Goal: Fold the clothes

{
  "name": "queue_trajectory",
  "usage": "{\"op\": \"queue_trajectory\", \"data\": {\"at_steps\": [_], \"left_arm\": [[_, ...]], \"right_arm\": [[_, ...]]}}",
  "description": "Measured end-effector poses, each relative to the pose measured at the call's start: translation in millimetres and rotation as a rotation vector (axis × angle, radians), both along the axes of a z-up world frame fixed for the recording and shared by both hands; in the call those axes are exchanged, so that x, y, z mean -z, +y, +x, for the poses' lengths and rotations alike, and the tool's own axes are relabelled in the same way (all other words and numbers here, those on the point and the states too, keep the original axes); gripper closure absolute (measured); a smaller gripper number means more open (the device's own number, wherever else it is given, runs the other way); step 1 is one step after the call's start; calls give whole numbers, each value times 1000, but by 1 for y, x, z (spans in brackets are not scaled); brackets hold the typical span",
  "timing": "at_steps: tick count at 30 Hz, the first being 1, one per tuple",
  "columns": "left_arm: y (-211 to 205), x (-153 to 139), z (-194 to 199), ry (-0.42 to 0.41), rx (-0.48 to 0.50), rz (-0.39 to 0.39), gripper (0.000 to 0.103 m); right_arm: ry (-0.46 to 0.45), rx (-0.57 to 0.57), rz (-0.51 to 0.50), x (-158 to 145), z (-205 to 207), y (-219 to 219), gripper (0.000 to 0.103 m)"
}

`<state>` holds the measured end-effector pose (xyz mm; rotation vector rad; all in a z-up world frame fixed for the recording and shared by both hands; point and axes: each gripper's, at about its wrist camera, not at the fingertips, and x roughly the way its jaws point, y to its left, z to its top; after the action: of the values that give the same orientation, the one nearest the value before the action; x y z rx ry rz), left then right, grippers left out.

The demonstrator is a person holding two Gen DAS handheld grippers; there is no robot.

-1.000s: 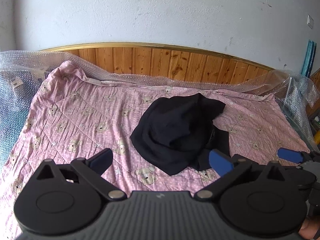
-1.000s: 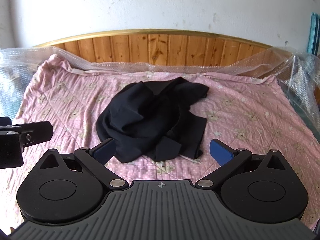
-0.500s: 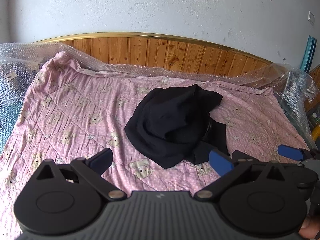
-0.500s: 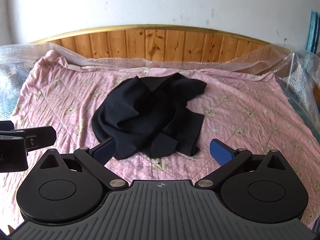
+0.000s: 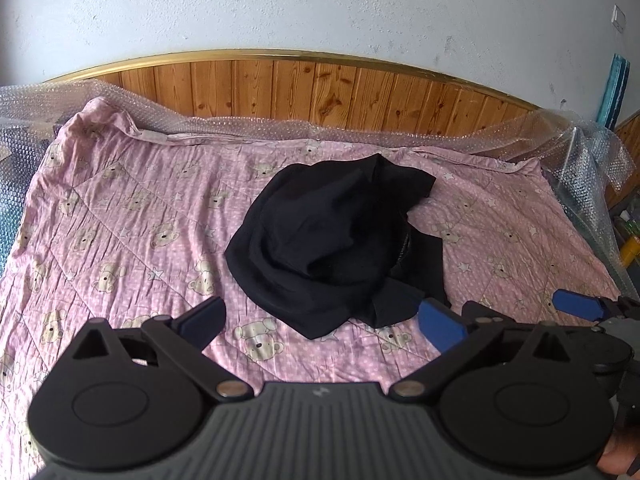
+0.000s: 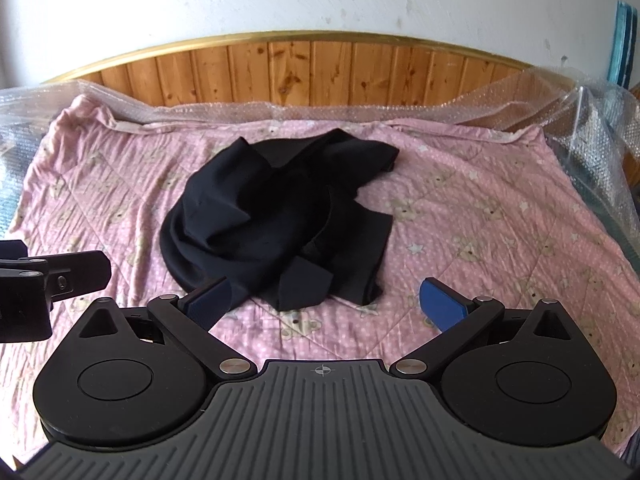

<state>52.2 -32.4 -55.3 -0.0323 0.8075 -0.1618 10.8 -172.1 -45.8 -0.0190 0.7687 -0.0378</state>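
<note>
A crumpled black garment (image 5: 336, 240) (image 6: 276, 224) lies in a heap in the middle of a pink bear-print quilt (image 5: 120, 224) (image 6: 480, 220). My left gripper (image 5: 322, 320) hovers open above the quilt, just short of the heap's near edge. My right gripper (image 6: 326, 300) is also open, its left blue pad (image 6: 208, 300) over the garment's near hem and nothing between the fingers. Each gripper shows in the other's view: the right one's finger (image 5: 576, 305) at the far right, the left one's finger (image 6: 68, 276) at the far left.
A wooden headboard (image 5: 320, 88) with a gold rim stands against the white wall. Bubble wrap (image 6: 592, 120) lines the bed's far and side edges. Small items (image 5: 628, 236) sit beside the bed on the right. A fingertip (image 5: 616, 456) shows at the lower right corner.
Both grippers have tilted down and eased back a little, so the garment and headboard sit lower in each view. Both stay open. The garment has not moved.
</note>
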Motion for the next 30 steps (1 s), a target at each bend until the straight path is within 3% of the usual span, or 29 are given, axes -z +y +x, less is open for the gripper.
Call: {"op": "queue_trajectory", "data": {"at_steps": [1, 2, 3, 4, 5, 6, 7, 8, 9, 10, 11, 12, 13, 16, 20, 22, 23, 25, 28, 30], "left_arm": [[-2, 1, 3, -1, 10, 1, 15], [-5, 2, 6, -1, 19, 2, 51], [-7, 3, 10, -1, 27, 3, 87], [-10, 5, 15, 3, 26, 2, 100], [-12, 7, 20, 7, 25, 1, 101], [-14, 8, 25, 11, 23, -1, 101], [-17, 10, 31, 13, 22, -1, 101], [-19, 11, 38, 9, 22, -1, 91], [-21, 13, 47, 7, 18, -7, 56], [-23, 14, 56, 2, 11, -9, 33], [-24, 16, 63, -19, -6, 5, 1], [-26, 18, 69, -48, -21, 31, 0], [-31, 22, 79, -67, -18, 70, 0], [-47, 44, 118, -86, -7, 209, 0], [-69, 88, 183, -74, 29, 272, 2], [-70, 110, 219, -35, 49, 315, 87], [-56, 105, 236, -18, -16, 302, 98], [11, 61, 255, -85, -273, 91, 99], [102, 10, 259, -162, -523, -19, 98], [99, 23, 251, -107, -460, 38, 96]], "right_arm": [[0, -5, 5, 1, 3, -2, 2], [-2, -14, 12, 2, 6, -4, 10], [-5, -24, 18, 3, 8, -7, 24], [4, -54, 42, 4, 12, -9, 85], [11, -78, 65, 5, 17, -12, 100], [12, -88, 78, 6, 21, -14, 103], [11, -99, 79, 7, 25, -15, 103], [7, -111, 72, 8, 29, -17, 103], [11, -114, 75, 13, 36, -21, 103], [19, -111, 85, 19, 44, -27, 90], [28, -108, 95, 26, 53, -33, 58], [36, -105, 105, 33, 62, -39, 36], [44, -102, 116, 40, 71, -45, 6], [69, -92, 146, 60, 97, -63, 4], [103, -80, 187, 88, 131, -87, 4], [122, -83, 207, 103, 150, -96, 5], [135, -98, 217, 111, 161, -98, 9], [142, -119, 232, 120, 178, -102, 13], [105, -125, 292, 119, 198, -117, 10], [93, -115, 355, 119, 219, -122, 8]]}}
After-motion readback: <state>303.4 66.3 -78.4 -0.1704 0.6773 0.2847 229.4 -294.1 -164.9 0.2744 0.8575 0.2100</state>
